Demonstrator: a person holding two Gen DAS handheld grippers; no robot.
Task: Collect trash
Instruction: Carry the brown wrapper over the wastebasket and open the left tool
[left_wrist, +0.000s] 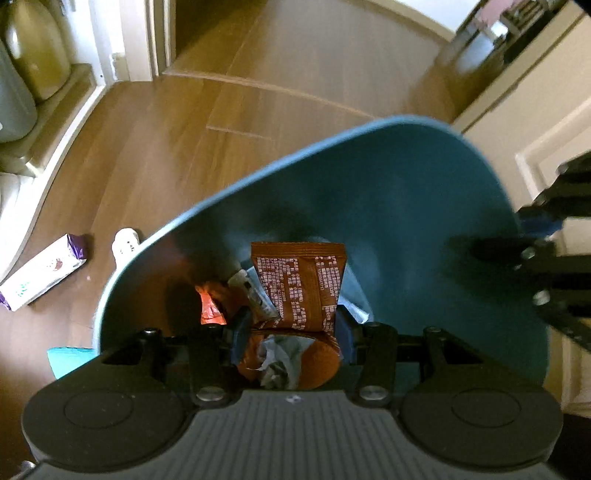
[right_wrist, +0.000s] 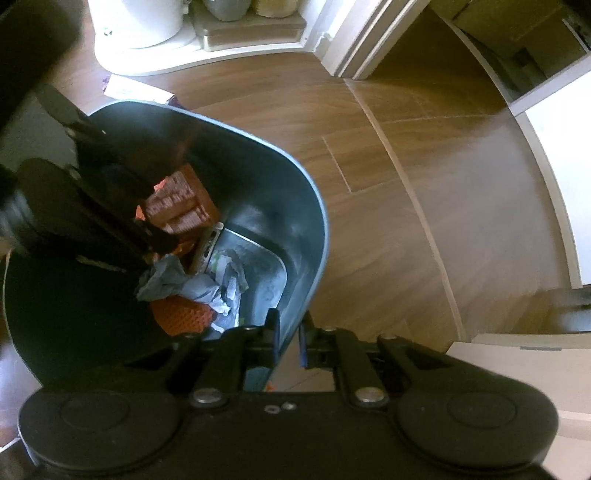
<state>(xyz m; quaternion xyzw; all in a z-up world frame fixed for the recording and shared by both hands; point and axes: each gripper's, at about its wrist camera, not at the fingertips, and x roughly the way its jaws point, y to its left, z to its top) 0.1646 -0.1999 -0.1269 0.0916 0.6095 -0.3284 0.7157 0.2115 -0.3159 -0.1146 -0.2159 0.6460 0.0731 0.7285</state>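
Note:
A teal waste bin (left_wrist: 388, 192) stands on the wood floor and holds several wrappers. My left gripper (left_wrist: 291, 332) is over the bin's mouth, jaws part open with an orange-brown snack wrapper (left_wrist: 299, 284) between them. My right gripper (right_wrist: 288, 338) is shut on the bin's rim (right_wrist: 295, 325), one finger inside the wall and one outside. In the right wrist view the left gripper (right_wrist: 110, 221) reaches into the bin (right_wrist: 258, 177) above crumpled paper (right_wrist: 192, 284) and orange wrappers. The right gripper also shows in the left wrist view (left_wrist: 546, 236) at the bin's right rim.
On the floor left of the bin lie a white and purple wrapper (left_wrist: 44, 273), a small white object (left_wrist: 127, 243) and a turquoise item (left_wrist: 70, 358). A white cabinet base (right_wrist: 147, 55) and door frame stand behind. A cardboard box (right_wrist: 517, 369) is at the right.

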